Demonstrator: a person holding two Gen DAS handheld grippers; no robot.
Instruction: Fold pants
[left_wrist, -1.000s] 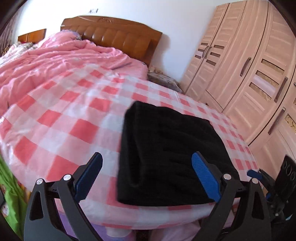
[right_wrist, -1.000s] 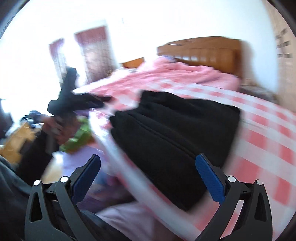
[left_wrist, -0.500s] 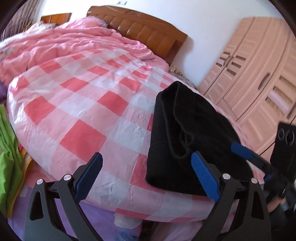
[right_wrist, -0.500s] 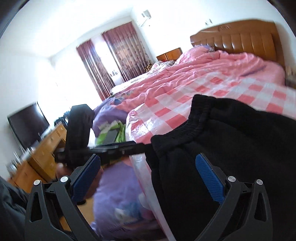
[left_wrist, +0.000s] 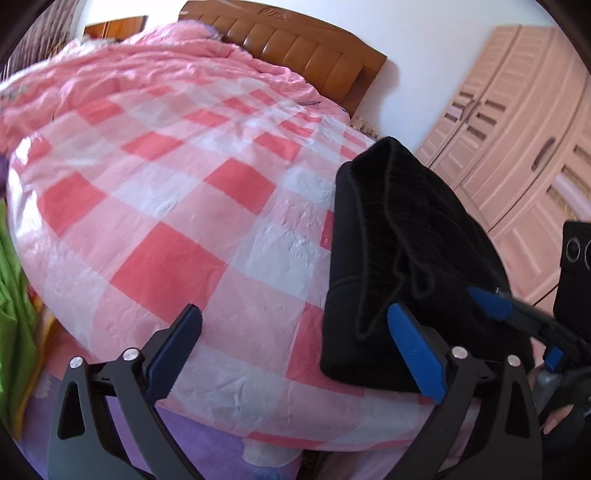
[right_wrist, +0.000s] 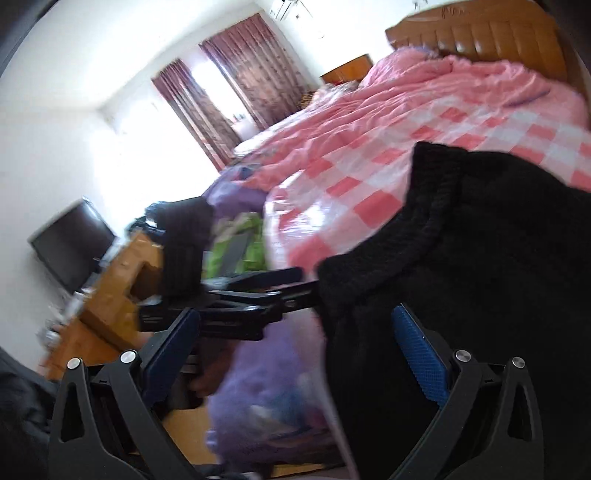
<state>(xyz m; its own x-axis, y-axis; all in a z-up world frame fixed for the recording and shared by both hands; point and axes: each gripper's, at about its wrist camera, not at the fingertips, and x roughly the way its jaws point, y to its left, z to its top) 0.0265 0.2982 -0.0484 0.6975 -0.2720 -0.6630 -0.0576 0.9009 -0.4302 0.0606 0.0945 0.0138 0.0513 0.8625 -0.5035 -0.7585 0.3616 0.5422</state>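
Both sets of jaws stand wide and grasp nothing. On the left gripper (left_wrist: 295, 347) the jaws have just been opening further; the left finger hangs over bare checked cover (left_wrist: 192, 206), and the right finger's blue pad (left_wrist: 413, 354) lies against the near left edge of the pants (left_wrist: 399, 258) without pinching them. The right gripper (right_wrist: 295, 354) is spread the same way: its right pad (right_wrist: 421, 354) sits in front of the black cloth, its left finger over the gap beside the bed (right_wrist: 461, 107).

The pants lie folded in a thick black bundle at the bed's near right corner, waistband ribbing on the left side, their near edge close to the foot edge. Left of the bundle the cover is open all the way to the far left edge and back to the pink quilt (left_wrist: 147, 66) and headboard (left_wrist: 295, 44). Right of the bed stands a wardrobe (left_wrist: 517, 140). Off the near left corner lie green cloth (left_wrist: 14, 295) and purple bedding (right_wrist: 266, 387); a dresser (right_wrist: 110, 295) with a TV (right_wrist: 74, 247) stands beyond.

Compared with a second ago, the left view sits lower and nearer the foot edge, with the bundle shifted right. The right view has swung from facing the headboard to looking along the foot edge, so the left gripper shows there, reaching to the bundle's corner.
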